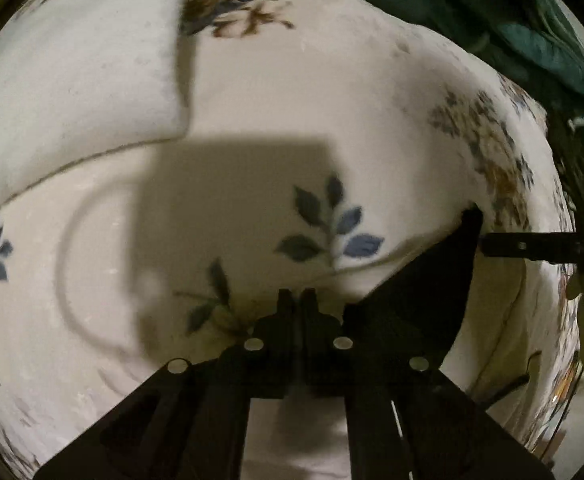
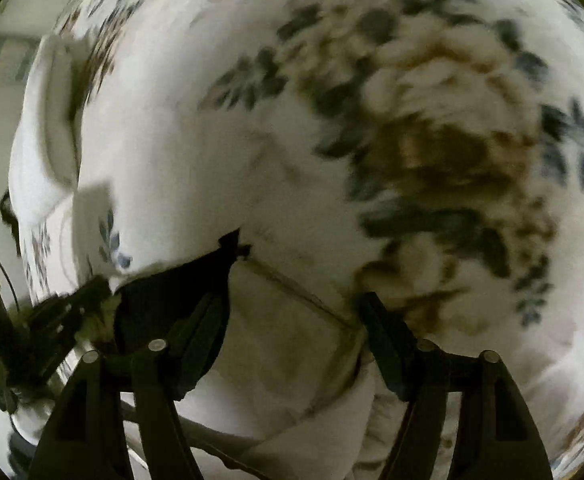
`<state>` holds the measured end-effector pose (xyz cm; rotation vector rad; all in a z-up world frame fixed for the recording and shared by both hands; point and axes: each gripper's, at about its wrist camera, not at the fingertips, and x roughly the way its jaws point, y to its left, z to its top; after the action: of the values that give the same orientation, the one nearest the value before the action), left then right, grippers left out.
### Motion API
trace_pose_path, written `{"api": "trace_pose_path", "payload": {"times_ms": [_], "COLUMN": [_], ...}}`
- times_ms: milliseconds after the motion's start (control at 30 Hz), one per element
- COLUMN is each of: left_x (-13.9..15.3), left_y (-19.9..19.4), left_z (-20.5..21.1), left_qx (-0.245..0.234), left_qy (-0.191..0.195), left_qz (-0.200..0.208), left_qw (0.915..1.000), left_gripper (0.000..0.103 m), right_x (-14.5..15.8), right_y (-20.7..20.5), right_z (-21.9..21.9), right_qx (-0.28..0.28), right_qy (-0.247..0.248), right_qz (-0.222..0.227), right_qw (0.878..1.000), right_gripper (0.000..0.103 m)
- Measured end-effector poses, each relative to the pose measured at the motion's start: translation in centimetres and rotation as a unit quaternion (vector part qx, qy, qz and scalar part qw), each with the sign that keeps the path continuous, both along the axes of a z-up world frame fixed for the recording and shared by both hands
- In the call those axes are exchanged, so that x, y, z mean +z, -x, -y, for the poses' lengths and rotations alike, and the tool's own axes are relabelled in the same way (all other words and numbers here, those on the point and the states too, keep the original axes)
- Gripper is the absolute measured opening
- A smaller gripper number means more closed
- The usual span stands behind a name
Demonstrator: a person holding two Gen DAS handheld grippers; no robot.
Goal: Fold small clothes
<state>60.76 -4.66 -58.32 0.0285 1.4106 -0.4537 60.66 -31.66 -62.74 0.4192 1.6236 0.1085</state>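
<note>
White floral garment under both: left claw closed, apparently pinching it; right claw spread apart.

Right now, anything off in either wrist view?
Mostly motion blur. The left tool is shut on the floral cloth. The right tool is open, with a cloth hem lying between its fingers. A dark green garment is bunched at the far edge. No damage visible.
</note>
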Motion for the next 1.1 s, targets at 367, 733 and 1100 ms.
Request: {"api": "trace_pose_path", "payload": {"times_ms": [367, 733, 1100], "left_x": [8.4, 10.0, 6.8], "left_y": [5.5, 21.5, 25.9], "left_z": [-3.2, -7.2, -13.1], "left_qx": [0.052, 0.144, 0.298], "left_qy": [0.068, 0.136, 0.214], "left_qz": [0.061, 0.008, -0.116], "left_qw": [0.9945, 0.9801, 0.9232], "left_gripper": [0.003, 0.003, 0.058], "right_x": [9.8, 13.1, 9.2], "right_y": [4.3, 23.1, 31.5], "right_z": [-1.8, -3.4, 1.5], "right_qx": [0.040, 0.064, 0.000], "right_qy": [-0.004, -0.010, -0.035], "right_qz": [0.105, 0.097, -0.009], "right_qw": [0.994, 0.993, 0.999], "right_gripper": [0.008, 0.008, 0.053]}}
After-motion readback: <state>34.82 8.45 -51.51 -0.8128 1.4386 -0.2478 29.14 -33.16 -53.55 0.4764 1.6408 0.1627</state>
